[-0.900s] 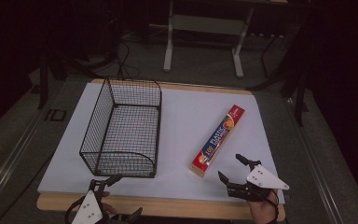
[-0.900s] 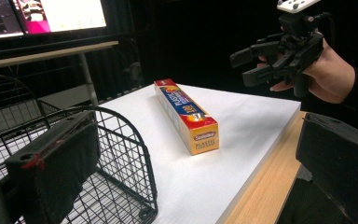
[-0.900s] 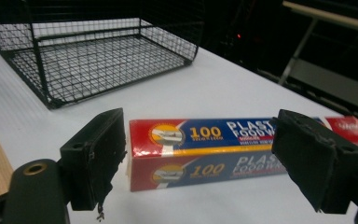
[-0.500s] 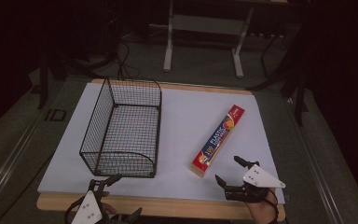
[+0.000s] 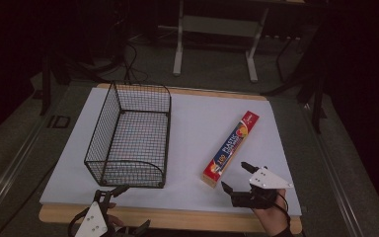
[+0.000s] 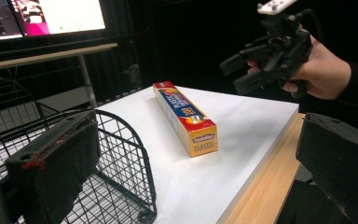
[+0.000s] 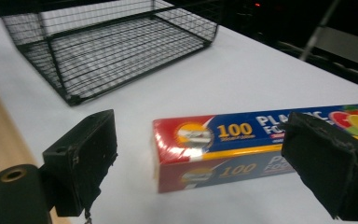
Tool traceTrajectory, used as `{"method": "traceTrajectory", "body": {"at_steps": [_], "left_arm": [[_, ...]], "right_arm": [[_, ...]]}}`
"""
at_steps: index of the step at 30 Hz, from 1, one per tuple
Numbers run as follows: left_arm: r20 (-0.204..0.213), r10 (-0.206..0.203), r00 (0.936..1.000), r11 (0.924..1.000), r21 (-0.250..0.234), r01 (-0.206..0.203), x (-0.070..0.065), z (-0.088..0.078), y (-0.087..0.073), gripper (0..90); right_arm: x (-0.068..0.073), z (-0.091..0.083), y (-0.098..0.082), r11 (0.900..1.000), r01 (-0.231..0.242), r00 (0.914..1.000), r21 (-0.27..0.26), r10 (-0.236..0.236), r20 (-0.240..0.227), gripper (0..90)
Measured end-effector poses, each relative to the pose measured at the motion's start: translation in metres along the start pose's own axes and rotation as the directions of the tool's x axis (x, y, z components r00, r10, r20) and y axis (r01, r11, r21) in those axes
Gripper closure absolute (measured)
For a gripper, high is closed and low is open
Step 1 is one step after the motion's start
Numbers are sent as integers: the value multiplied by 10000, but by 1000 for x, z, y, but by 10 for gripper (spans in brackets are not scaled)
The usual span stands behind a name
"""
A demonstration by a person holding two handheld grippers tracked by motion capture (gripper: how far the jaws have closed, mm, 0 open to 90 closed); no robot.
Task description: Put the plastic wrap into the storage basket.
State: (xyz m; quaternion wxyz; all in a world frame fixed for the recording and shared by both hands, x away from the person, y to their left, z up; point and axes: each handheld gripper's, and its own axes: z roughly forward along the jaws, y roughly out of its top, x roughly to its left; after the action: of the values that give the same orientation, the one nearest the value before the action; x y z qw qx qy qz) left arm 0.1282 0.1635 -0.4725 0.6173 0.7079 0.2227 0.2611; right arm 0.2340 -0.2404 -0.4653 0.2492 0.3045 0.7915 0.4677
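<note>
a: where the white worktop (image 5: 187, 128) nears its front edge, lies flat and slanted: plastic wrap box (image 5: 231, 148), right of the wire basket (image 5: 128, 136).
b: and just short of its near end, hovering with jaws wide apart, gripping nothing: right hand-held gripper (image 5: 237, 177).
a: left hand-held gripper (image 5: 128, 207)?
b: low by the basket's front corner, jaws spread too.

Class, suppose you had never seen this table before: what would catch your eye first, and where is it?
The bright plastic wrap box stands out, lying slantwise on the white board right of centre. Left of it stands a black wire basket with nothing in it. At the near edge the right gripper hovers with jaws open just short of the box's near end, and the left gripper is below the basket.
</note>
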Motion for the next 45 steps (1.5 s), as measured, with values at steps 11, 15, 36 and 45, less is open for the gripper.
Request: {"method": "traceTrajectory", "body": {"at_steps": [11, 15, 36, 45], "left_arm": [[32, -10, 10000, 10000, 14, 10, -2, 1, 0, 2], [63, -6, 10000, 10000, -10, 6, -2, 1, 0, 2], [104, 137, 9999, 9999, 54, -138, -3, 2, 0, 2], [104, 125, 9999, 9999, 50, -126, -3, 2, 0, 2]], "right_arm": [[4, 31, 32, 9995, 5, 9979, 302, -24, 642, 103], [1, 41, 41, 9986, -47, 9934, 525, -13, 1151, 103], [-51, 94, 70, 9367, -2949, 9065, 1889, 2118, 3651, 99], [-74, 110, 70, 8876, -3800, 8499, 2604, 2239, 4770, 106]]}}
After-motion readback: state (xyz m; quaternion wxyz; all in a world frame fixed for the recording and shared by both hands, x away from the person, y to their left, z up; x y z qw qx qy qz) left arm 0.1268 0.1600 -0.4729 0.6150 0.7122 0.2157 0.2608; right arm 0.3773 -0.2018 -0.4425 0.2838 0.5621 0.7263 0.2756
